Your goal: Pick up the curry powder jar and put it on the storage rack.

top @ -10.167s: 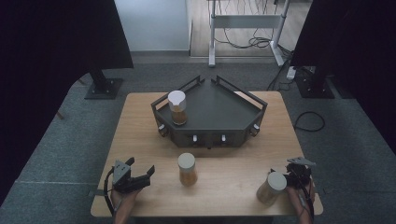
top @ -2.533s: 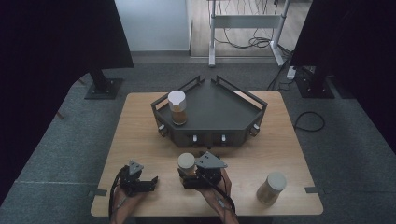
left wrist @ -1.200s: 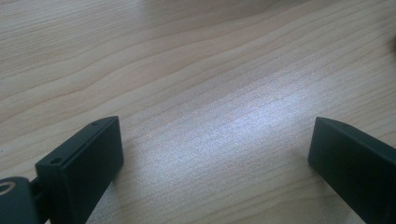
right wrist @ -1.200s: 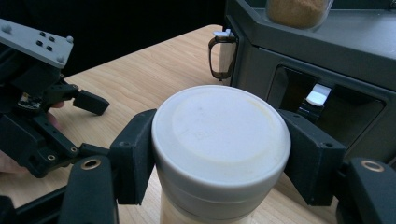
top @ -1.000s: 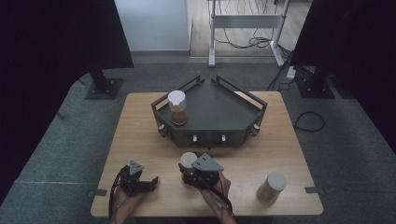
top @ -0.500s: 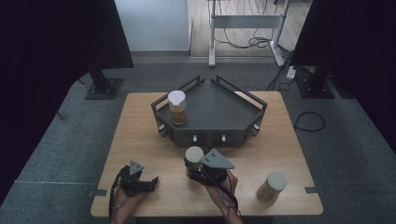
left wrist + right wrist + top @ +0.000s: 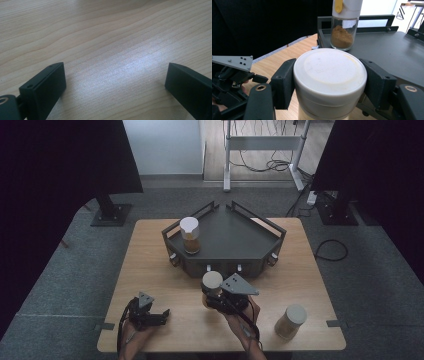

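Observation:
My right gripper [image 7: 214, 292] is shut on a white-lidded spice jar [image 7: 212, 283], held just in front of the dark tray [image 7: 235, 240]. In the right gripper view both fingers [image 7: 284, 82] press the jar's [image 7: 329, 75] white lid from either side. Another jar [image 7: 190, 235] of brown powder stands upright on the tray's left part, also seen as the glass jar [image 7: 344, 25] beyond the held lid. A third jar [image 7: 291, 321] stands on the table at front right. My left gripper [image 7: 161, 316] rests low at front left, open over bare wood [image 7: 110, 57].
The dark tray has raised rails and knobs along its front edge [image 7: 222, 268]. The wooden table [image 7: 150, 265] has free surface to the left of the tray. Black stands and cables sit on the floor behind.
The right gripper took hold of the middle jar and carried it up and toward the tray's front edge. The left gripper stayed still.

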